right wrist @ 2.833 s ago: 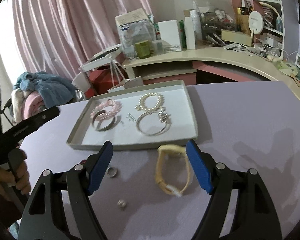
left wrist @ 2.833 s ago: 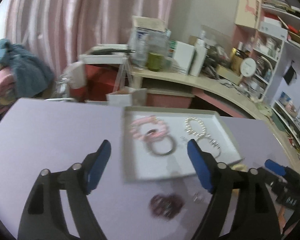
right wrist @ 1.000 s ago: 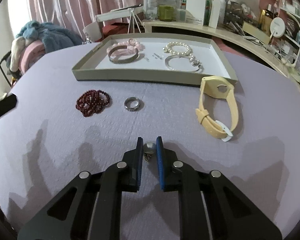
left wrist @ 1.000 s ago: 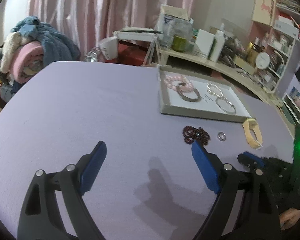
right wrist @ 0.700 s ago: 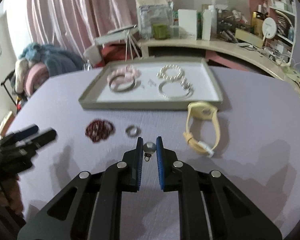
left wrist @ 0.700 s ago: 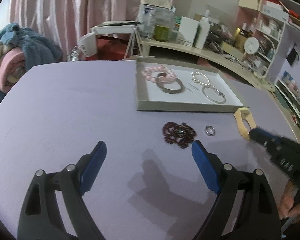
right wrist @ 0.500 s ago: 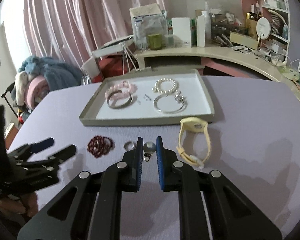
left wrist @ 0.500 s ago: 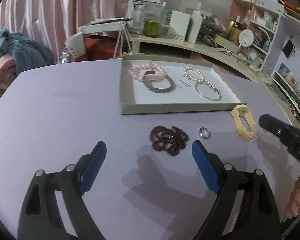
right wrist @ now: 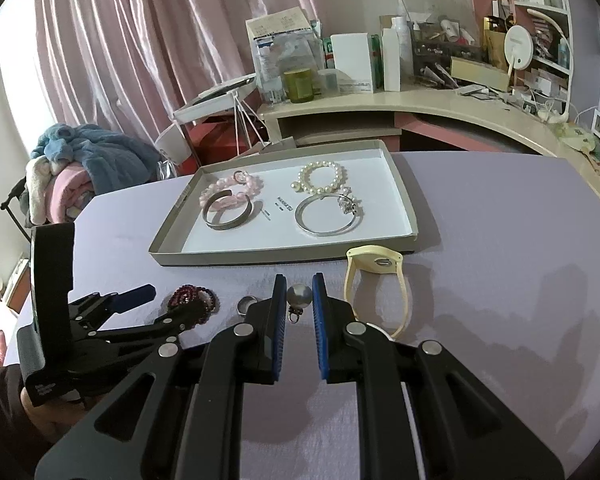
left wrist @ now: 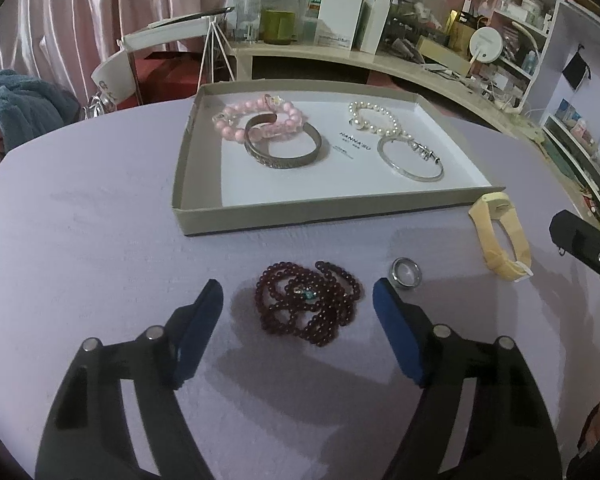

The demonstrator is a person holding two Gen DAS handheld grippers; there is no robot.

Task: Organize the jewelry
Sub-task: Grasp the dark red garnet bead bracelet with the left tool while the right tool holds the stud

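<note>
Left gripper (left wrist: 298, 300) wide, jaws just been closing, straddling the beads (left wrist: 308, 308) on the surface; pads not yet touching. Right gripper (right wrist: 300, 300) narrow, pinching a small pendant (right wrist: 299, 295) clear of the surface.

Risk: loose bead coils may slip out or trail when pinched. Pendant is round and could pop free.

Nearby: ring (left wrist: 406, 273) just beside the right-hand pad, strap (left wrist: 500, 236), tray (left wrist: 196, 216) wall between beads and bracelets.

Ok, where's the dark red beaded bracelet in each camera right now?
Left wrist: dark red beaded bracelet lies low centre, between the left gripper fingers.
Right wrist: bracelet lower left, partly behind that gripper.
Shared landmark: grey cardboard tray just beyond it.
</note>
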